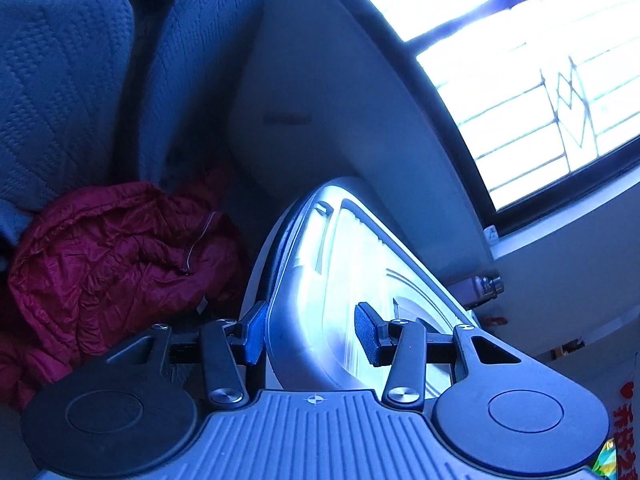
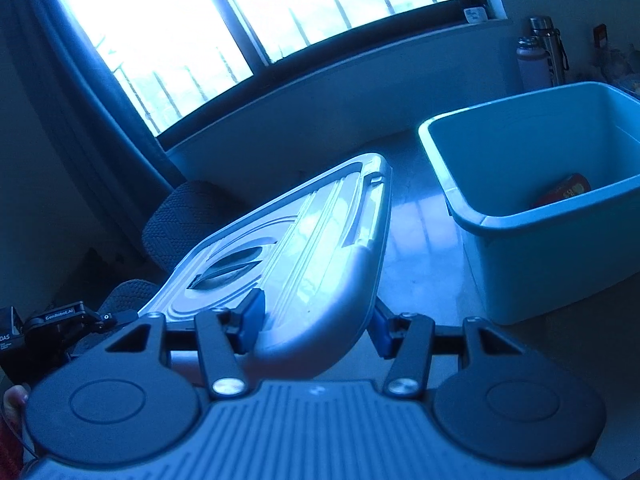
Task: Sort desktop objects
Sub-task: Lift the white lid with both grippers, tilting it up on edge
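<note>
A bright barred window fills the back of the room above a grey bench, and the whole scene is washed in a blue cast. A pale grey moulded plastic lid, rectangular with rounded corners, raised ribs along its length and a recessed oval handle well near one end, is held up off the bench, tilted, between the two tools. The right hand-held gripper is clamped on one rounded edge of the lid, one blue pad on the top face and the other tucked under the rim. The left hand-held gripper grips the opposite edge of the same lid: its left pad sits against the outer rim and its right pad presses on the ribbed inner face. To the right of the lid stands a light blue rectangular plastic tub on the bench, with a small red packet lying inside it. Two insulated bottles stand by the wall behind the tub. In the left wrist view a crumpled crimson padded jacket lies beside quilted blue-grey cushions
</note>
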Action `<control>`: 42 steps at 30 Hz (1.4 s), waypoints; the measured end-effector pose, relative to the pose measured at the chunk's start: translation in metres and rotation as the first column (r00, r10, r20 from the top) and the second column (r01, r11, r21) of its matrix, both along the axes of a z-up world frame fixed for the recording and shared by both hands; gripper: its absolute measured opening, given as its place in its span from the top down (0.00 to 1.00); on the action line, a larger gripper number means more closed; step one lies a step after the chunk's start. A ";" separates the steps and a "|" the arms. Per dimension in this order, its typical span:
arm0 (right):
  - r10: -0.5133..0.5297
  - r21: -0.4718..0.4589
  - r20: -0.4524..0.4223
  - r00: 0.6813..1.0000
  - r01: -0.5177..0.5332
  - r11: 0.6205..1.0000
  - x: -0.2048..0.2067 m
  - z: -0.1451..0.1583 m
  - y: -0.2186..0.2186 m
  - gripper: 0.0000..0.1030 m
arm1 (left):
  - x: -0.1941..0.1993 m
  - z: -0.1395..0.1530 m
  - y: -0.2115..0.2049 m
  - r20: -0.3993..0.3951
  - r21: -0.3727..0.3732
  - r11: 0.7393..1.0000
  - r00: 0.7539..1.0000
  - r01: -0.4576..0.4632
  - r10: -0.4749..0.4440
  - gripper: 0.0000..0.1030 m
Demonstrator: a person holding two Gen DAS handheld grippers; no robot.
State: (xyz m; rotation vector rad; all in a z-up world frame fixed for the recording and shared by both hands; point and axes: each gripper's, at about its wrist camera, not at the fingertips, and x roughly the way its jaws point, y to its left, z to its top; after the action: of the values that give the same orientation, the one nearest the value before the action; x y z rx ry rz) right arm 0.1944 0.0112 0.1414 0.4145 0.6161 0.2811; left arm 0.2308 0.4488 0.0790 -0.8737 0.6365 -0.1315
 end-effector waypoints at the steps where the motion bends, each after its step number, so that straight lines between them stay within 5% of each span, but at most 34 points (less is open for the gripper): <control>1: 0.010 0.004 0.002 1.000 -0.010 1.000 -0.003 0.001 -0.002 0.47 | -0.008 0.003 -0.003 0.005 0.002 1.000 1.000 -0.010 0.010 0.54; 15: 0.132 -0.004 0.050 0.990 -0.132 0.991 -0.069 0.010 -0.051 0.47 | -0.137 0.009 -0.067 0.038 -0.005 0.991 0.991 -0.131 0.131 0.54; 27: 0.135 0.007 0.080 0.988 -0.136 0.991 -0.149 0.007 -0.099 0.47 | -0.224 0.010 -0.128 0.058 0.021 0.992 0.991 -0.121 0.119 0.54; 42: 0.044 0.006 0.100 0.994 -0.045 0.999 -0.223 0.002 -0.183 0.47 | -0.263 0.001 -0.216 0.073 0.035 0.999 0.997 -0.021 0.019 0.54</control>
State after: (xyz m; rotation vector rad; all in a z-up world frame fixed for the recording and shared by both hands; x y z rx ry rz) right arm -0.0291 -0.1719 0.1430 0.3924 0.5265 0.3454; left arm -0.0322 0.2325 0.0804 -0.8372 0.5603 -0.1331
